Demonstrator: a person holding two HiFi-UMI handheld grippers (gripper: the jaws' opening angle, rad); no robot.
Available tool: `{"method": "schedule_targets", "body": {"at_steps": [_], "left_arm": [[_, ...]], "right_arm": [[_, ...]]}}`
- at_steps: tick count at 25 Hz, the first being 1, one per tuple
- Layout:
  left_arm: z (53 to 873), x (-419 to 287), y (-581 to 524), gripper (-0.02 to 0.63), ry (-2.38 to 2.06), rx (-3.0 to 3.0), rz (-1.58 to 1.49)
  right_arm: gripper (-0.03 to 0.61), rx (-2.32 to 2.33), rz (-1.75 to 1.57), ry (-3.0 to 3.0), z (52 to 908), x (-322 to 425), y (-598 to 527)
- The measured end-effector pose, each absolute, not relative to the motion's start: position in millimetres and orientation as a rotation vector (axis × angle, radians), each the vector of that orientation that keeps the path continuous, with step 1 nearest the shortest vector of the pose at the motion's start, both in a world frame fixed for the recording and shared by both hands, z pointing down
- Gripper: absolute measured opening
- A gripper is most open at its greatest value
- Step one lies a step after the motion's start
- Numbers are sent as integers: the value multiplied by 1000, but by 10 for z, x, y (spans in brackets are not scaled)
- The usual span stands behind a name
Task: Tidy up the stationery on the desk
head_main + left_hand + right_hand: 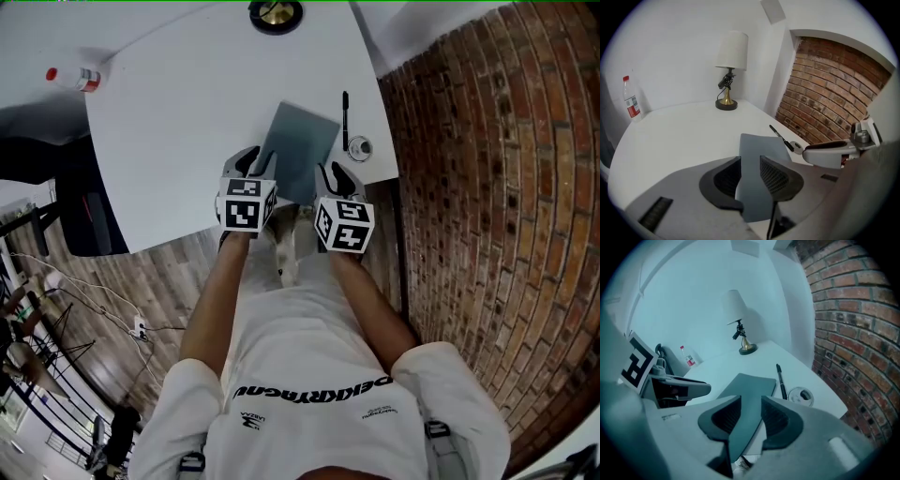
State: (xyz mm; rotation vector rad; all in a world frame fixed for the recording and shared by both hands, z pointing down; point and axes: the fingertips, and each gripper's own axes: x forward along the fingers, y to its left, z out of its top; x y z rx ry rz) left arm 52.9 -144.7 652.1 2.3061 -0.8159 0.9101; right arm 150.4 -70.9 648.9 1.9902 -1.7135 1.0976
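A grey notebook [300, 145] lies near the front right edge of the white desk [178, 141]. Both grippers hold its near edge. My left gripper [258, 167] is shut on the near left part, and the cover [761, 145] runs between its jaws. At the near right part my right gripper [330, 174] is also shut, with the cover [750, 385] passing between its jaws. A black pen [345, 111] lies just right of the notebook, and a small round tape roll [359, 147] sits by the pen's near end. The pen [780, 137] [780, 379] shows in both gripper views.
A lamp [729, 70] with a brass base [276, 13] stands at the desk's far edge. A plastic bottle with a red cap [75, 78] is at the far left corner. A brick wall [487, 187] runs close along the right. The person's legs are under the front edge.
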Motion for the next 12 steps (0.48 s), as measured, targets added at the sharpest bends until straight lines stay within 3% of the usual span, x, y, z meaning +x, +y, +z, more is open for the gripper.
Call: {"method": "schedule_targets", "body": {"at_steps": [12], "left_arm": [[6966,590,-1575,137,-695,2259,1004]], "right_arm": [[147,2009,1217,-1589,6906,1545,-779]]}}
